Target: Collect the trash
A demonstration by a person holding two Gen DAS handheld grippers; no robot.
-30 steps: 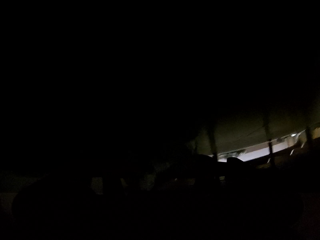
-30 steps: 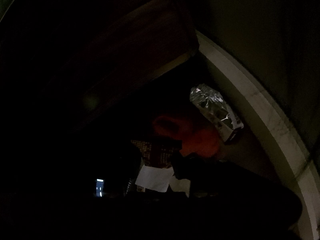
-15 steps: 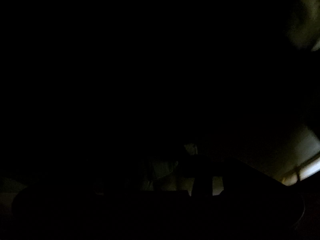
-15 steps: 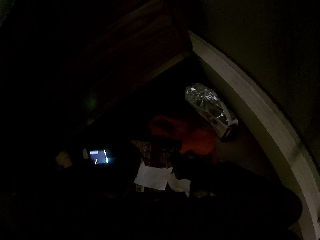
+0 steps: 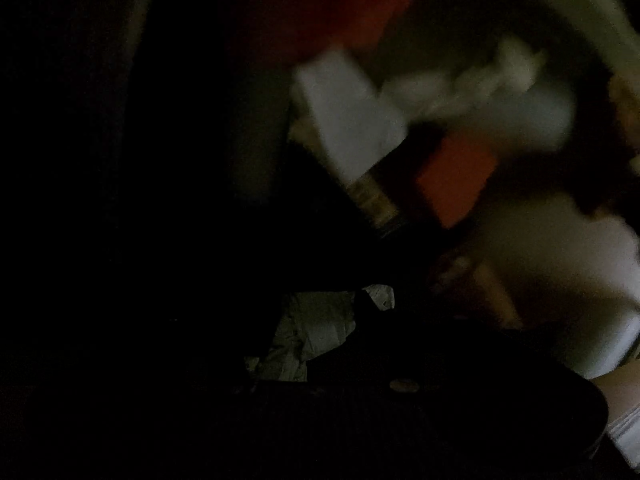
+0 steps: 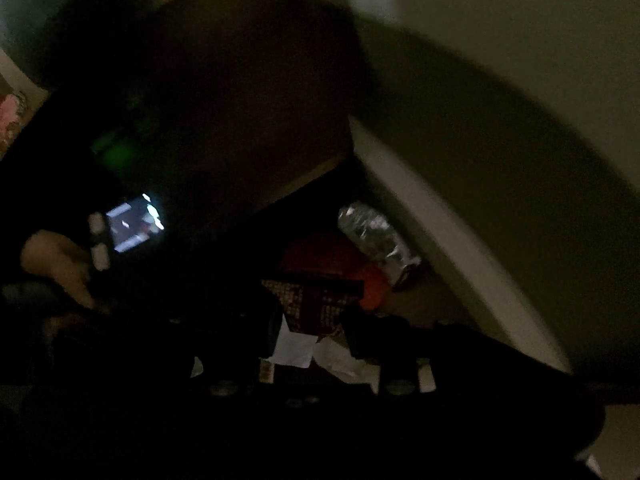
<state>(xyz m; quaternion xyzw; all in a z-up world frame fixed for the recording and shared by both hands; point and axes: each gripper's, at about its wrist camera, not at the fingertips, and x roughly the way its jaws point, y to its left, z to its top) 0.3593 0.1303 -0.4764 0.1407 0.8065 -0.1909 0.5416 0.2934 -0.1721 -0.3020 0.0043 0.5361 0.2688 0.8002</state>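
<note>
Trash sits in a dim heap on the floor at the foot of a pale baseboard (image 6: 452, 248), under the edge of a dark wooden cabinet (image 6: 248, 92). Taking the baseboard as the mark: a crumpled foil bag (image 6: 376, 240) lies just beside it, a red wrapper (image 6: 320, 256) is next out from the foil, and a dark patterned packet (image 6: 316, 300) lies in front of that, nearest the camera. The right gripper (image 6: 316, 354) points down at this heap, and white crumpled paper (image 6: 340, 360) shows between its two dark fingers, with a flatter white slip (image 6: 294, 348) beside it; the jaws stand partly open, but it is too dark to tell whether the pads press on the paper. Far from the baseboard, at the left of that view, a hand (image 6: 56, 260) holds the other tool, whose small screen (image 6: 134, 224) glows. The left wrist view is blurred and mostly black — white sheets, an orange patch (image 5: 456, 184) and pale lumps smear across its right half. The left gripper (image 5: 320, 344) shows only as black shapes, with a wrinkled white scrap (image 5: 316, 336) between its fingers; how tightly the jaws sit on it I cannot tell.
</note>
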